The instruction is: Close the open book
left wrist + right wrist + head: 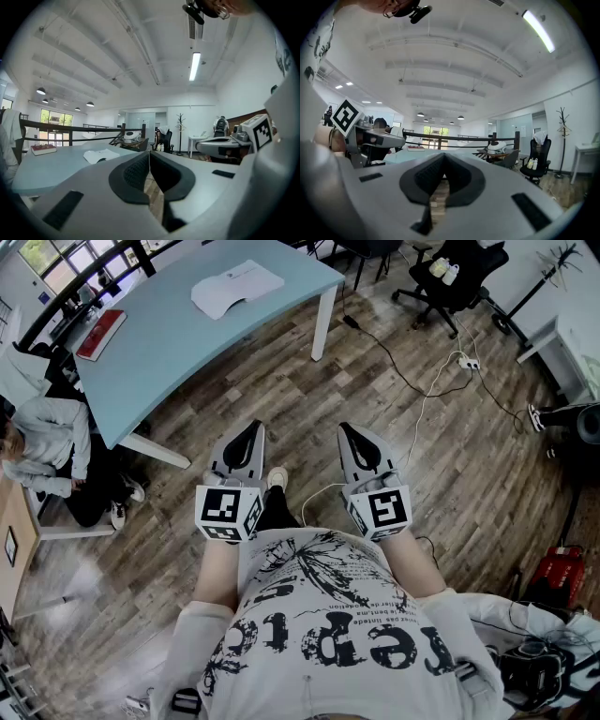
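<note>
The open book [236, 287] lies white, pages up, on the far part of the light blue table [169, 343]; in the left gripper view the open book [101, 155] shows low and flat on the tabletop. My left gripper [251, 432] and right gripper [349, 434] are held side by side close to the body, over the wooden floor and well short of the table. The left gripper [149, 153] has its jaws shut with nothing between them. The right gripper [443, 157] is likewise shut and empty.
A closed red book [100, 334] lies at the table's left end. A person [42, 442] sits left of the table. A black office chair [450, 277] stands at the back right, with cables and a power strip [466, 360] on the floor.
</note>
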A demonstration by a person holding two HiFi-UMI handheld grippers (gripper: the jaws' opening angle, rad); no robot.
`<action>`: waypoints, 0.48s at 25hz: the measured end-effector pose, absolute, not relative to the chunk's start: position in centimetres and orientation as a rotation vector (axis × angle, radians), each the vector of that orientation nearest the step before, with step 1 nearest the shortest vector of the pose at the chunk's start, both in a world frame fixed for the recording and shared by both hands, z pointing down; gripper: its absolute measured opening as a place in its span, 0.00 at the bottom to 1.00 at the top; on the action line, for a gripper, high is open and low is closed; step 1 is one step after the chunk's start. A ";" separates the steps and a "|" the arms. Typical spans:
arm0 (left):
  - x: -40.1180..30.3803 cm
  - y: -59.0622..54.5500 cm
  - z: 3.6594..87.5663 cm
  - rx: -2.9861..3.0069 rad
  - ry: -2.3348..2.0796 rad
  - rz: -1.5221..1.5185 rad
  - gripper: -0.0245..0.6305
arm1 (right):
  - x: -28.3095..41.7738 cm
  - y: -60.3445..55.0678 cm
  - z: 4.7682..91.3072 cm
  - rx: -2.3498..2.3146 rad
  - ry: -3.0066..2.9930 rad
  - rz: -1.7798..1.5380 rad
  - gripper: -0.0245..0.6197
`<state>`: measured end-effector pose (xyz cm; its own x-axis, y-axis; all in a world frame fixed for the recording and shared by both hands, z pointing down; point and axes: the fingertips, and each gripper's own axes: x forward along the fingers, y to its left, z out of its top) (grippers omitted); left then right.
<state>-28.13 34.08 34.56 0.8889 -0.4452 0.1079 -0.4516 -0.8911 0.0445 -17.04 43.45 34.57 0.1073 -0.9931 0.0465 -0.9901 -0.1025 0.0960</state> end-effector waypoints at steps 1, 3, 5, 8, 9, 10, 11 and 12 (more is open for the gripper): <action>-28.0 34.0 34.6 2.987 -0.707 0.147 0.07 | -17.0 43.4 34.6 2.260 -2.031 -0.045 0.05; -27.9 33.9 34.7 2.986 -0.703 0.150 0.07 | -16.8 43.3 34.7 2.262 -2.030 -0.043 0.05; -27.8 33.7 34.8 2.984 -0.702 0.154 0.07 | -16.7 43.1 34.8 2.261 -2.029 -0.036 0.05; -27.8 33.5 35.1 2.977 -0.698 0.164 0.07 | -16.7 43.0 35.1 2.263 -2.026 -0.020 0.05; -27.7 33.4 35.2 2.975 -0.696 0.169 0.07 | -16.7 42.8 35.3 2.264 -2.023 -0.015 0.05; -27.6 33.2 35.4 2.972 -0.693 0.175 0.07 | -16.6 42.7 35.4 2.267 -2.021 -0.010 0.05; -27.4 33.0 35.6 2.968 -0.691 0.182 0.07 | -16.4 42.4 35.5 2.272 -2.020 -0.003 0.05; -27.3 32.7 35.8 2.964 -0.688 0.191 0.07 | -16.2 42.2 35.6 2.279 -2.021 0.005 0.05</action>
<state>-27.27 32.70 35.84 0.8904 -0.4322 0.1427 -0.4439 -0.8940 0.0618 -16.24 42.18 35.61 0.1218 -0.9904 0.0658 -0.9907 -0.1172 0.0697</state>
